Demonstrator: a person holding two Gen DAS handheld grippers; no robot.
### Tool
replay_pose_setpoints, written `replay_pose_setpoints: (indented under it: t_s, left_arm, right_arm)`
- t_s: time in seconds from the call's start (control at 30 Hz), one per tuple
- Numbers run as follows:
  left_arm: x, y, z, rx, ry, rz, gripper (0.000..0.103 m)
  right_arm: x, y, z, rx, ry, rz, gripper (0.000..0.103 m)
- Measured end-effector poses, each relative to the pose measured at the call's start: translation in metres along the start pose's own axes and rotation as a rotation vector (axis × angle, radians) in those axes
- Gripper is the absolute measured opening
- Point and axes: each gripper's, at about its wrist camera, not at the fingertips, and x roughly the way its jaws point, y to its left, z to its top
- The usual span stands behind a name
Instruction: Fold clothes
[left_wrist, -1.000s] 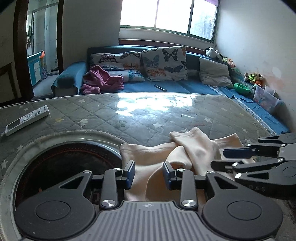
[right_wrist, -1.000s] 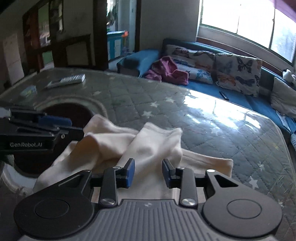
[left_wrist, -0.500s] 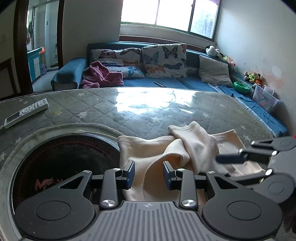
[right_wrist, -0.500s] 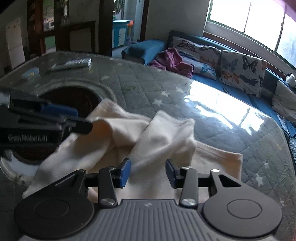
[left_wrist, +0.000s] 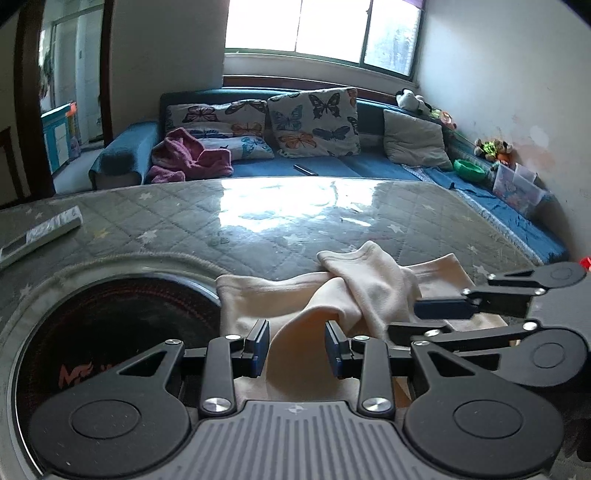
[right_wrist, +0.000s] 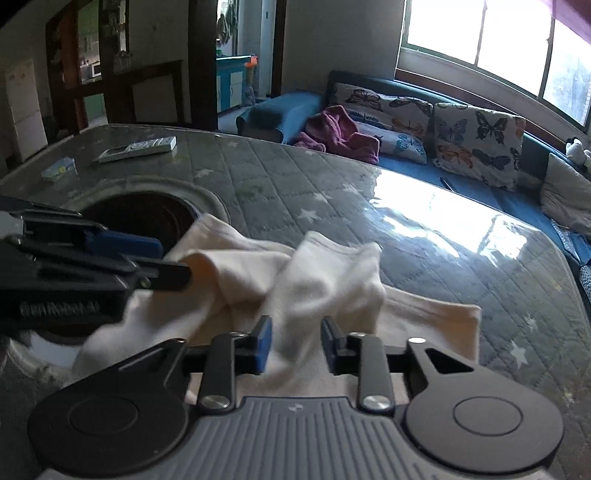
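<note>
A cream garment (left_wrist: 332, 306) lies crumpled on the quilted grey table top (left_wrist: 258, 221), one fold bunched over the middle. It also shows in the right wrist view (right_wrist: 295, 280). My left gripper (left_wrist: 297, 349) is open, its jaws astride a raised fold of the cloth at the near edge, not closed on it. My right gripper (right_wrist: 295, 349) is open just above the cloth's near side. Each gripper shows in the other's view, the right one (left_wrist: 443, 317) at the right, the left one (right_wrist: 147, 258) at the left.
A round dark opening (left_wrist: 103, 332) sits in the table at the left, partly under the garment. A remote (right_wrist: 138, 148) and a small blue pack (right_wrist: 59, 170) lie at the far left. Beyond the table is a blue sofa (left_wrist: 332, 170) with butterfly cushions and a pink garment (left_wrist: 188, 155).
Both grippers have dropped lower and moved in over the cloth's near edge. The right gripper has slid further in beside the left. The garment's folds look unchanged.
</note>
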Motion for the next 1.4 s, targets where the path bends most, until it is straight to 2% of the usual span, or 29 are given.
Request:
replay_pose_setpoints:
  t_s: [0.03, 0.2, 0.27, 0.33, 0.43, 0.5, 0.77, 0.9, 1.07, 1.17, 1.2, 1.23, 1.27, 1.4]
  left_arm:
    - [0.002, -0.002, 0.001, 0.013, -0.001, -0.001, 0.036]
    - [0.023, -0.001, 0.004, 0.011, 0.034, -0.016, 0.036]
    - [0.029, 0.0, 0.003, 0.004, 0.043, -0.025, 0.032]
    - [0.032, 0.001, 0.003, -0.001, 0.042, -0.029, 0.01]
    - [0.029, 0.0, 0.001, -0.002, 0.026, -0.029, 0.005]
    - [0.028, 0.0, 0.0, -0.003, 0.016, -0.029, 0.004]
    - [-0.006, 0.021, 0.002, -0.12, -0.061, 0.003, 0.004]
    - [-0.024, 0.032, 0.0, -0.17, -0.093, 0.024, 0.004]
    - [-0.045, 0.045, -0.004, -0.226, -0.128, 0.05, 0.004]
    - [-0.054, 0.051, -0.009, -0.241, -0.137, 0.067, 0.004]
    - [-0.058, 0.054, -0.01, -0.246, -0.14, 0.072, 0.004]
    - [-0.061, 0.056, -0.012, -0.251, -0.142, 0.077, 0.004]
    - [-0.064, 0.058, -0.013, -0.256, -0.145, 0.083, 0.004]
    - [-0.075, 0.067, -0.021, -0.276, -0.153, 0.106, 0.004]
  right_arm:
    - [0.0, 0.0, 0.002, 0.004, -0.005, 0.007, 0.039]
    - [0.012, 0.003, 0.002, 0.006, 0.004, 0.025, 0.039]
    - [0.015, 0.004, 0.001, 0.011, 0.005, 0.033, 0.039]
    - [0.016, 0.004, 0.0, 0.014, 0.001, 0.034, 0.039]
    - [0.015, 0.005, 0.0, 0.014, 0.002, 0.031, 0.038]
    - [0.015, 0.005, 0.001, 0.013, -0.002, 0.029, 0.038]
    - [0.005, 0.003, 0.002, 0.03, -0.029, -0.002, 0.039]
    - [0.003, 0.011, 0.006, 0.015, -0.044, 0.013, 0.039]
    - [0.02, 0.021, 0.007, -0.008, -0.012, -0.015, 0.039]
    - [0.027, 0.022, 0.005, -0.011, 0.005, -0.027, 0.035]
    - [0.026, 0.021, 0.004, -0.006, 0.003, -0.027, 0.029]
    - [0.025, 0.02, 0.003, -0.001, 0.001, -0.027, 0.013]
    - [0.025, 0.02, 0.003, 0.004, -0.001, -0.028, 0.007]
    - [0.007, 0.014, 0.0, 0.025, -0.045, -0.046, 0.004]
